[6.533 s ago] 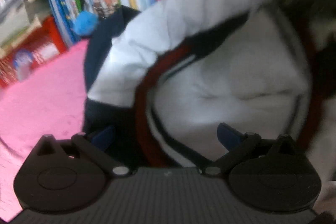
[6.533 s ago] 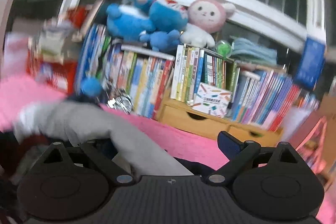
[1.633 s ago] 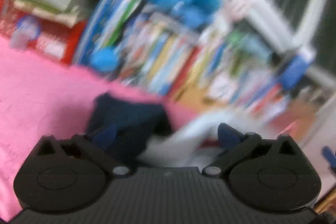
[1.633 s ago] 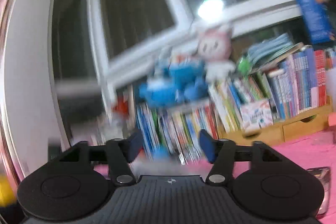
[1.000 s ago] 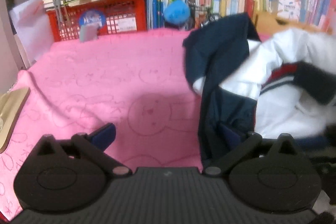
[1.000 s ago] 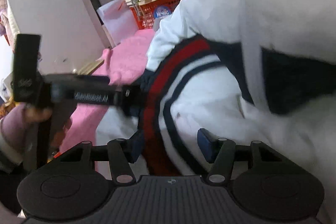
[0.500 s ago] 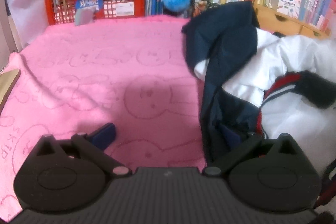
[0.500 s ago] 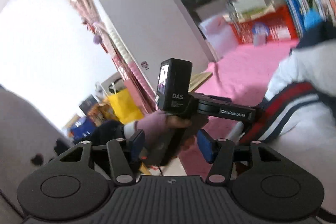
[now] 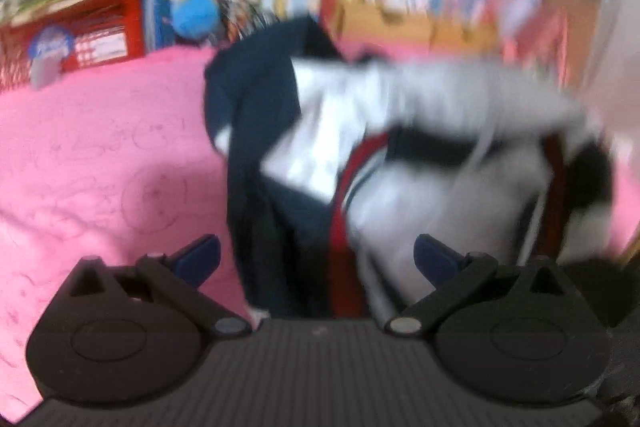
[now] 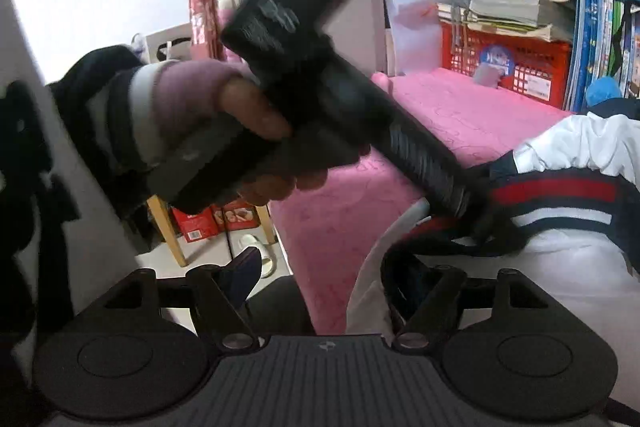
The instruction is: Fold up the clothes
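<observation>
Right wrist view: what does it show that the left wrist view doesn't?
Only the right wrist view: the left hand gripping the left gripper's handle, and the right gripper, jaws opening, the jacket's hem by its right finger. Only the left wrist view: the left gripper open over the jacket's navy panel. Both: jacket, pink blanket, red crate.

A red crate [image 10: 505, 63] under stacked papers [image 10: 508, 3] stands behind the pink blanket [image 9: 100, 155].

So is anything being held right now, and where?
Seemingly nothing: left gripper gapes around the jacket; right gripper is opening, jacket hem between its fingers.
</observation>
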`<state>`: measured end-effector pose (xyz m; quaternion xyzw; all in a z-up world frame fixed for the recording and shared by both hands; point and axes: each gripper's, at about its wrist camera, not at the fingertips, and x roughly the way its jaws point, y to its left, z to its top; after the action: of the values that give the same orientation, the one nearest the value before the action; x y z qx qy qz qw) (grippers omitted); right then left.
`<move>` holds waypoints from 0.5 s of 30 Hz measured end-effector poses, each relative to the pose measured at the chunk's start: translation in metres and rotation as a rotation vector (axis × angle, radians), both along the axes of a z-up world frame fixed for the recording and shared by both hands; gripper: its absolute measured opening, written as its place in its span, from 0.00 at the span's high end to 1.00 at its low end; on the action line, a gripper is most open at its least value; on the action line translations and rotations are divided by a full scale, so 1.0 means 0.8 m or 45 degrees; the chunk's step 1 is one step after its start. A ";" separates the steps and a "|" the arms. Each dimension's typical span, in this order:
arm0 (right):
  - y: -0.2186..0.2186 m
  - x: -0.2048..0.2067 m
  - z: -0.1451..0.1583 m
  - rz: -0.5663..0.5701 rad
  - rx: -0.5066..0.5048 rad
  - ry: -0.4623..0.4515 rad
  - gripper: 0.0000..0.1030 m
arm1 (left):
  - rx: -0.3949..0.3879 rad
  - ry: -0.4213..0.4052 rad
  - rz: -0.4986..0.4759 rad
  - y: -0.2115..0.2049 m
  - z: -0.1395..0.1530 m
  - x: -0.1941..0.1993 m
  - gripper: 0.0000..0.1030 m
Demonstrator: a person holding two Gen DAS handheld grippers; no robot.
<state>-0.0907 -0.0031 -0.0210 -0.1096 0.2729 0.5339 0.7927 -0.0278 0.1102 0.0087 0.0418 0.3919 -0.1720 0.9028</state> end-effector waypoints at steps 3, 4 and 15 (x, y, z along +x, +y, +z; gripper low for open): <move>-0.009 0.003 -0.001 -0.026 0.005 0.031 0.30 | -0.025 0.034 -0.058 -0.005 -0.007 -0.001 0.00; -0.012 0.005 -0.001 -0.035 0.007 0.042 0.30 | -0.012 0.021 -0.054 -0.007 -0.007 0.000 0.00; -0.047 0.053 0.030 -0.891 -0.540 -0.638 0.24 | 0.347 -0.173 0.288 0.046 0.003 0.004 0.00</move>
<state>-0.0481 -0.0404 0.0030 -0.2958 0.1969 0.1246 0.9264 -0.0243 0.1472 0.0114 0.1310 0.3517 -0.0114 0.9268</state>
